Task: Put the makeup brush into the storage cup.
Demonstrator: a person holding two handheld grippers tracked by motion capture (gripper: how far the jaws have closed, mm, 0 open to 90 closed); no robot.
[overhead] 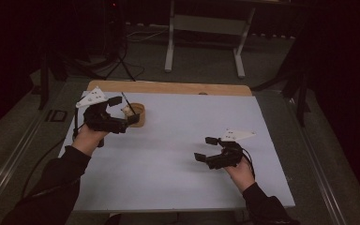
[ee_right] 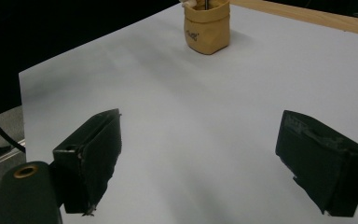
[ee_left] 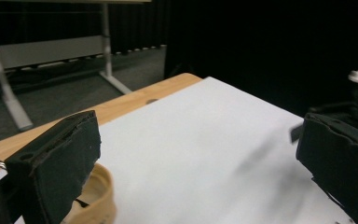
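The small tan pouch (overhead: 134, 115) stands upright near the far left corner of the desk (overhead: 178, 154), just short of the wooden edge strip (overhead: 168, 87), with a pale item and a thin dark stick poking out of its open top (what these are we cannot tell). Our left tongs (overhead: 122, 112) are right at the pouch, jaws spread wide; in the left gripper view its rim (ee_left: 95, 196) sits just beside the near jaw, not yet between the two. Seen from the pouch, our right tongs (overhead: 206, 149) lie well apart toward the near right, also wide open and holding nothing, pointing back at the pouch (ee_right: 206, 25) across bare desk. We judge the left hand the nearer one, needing only a short shift sideways to bracket the pouch.
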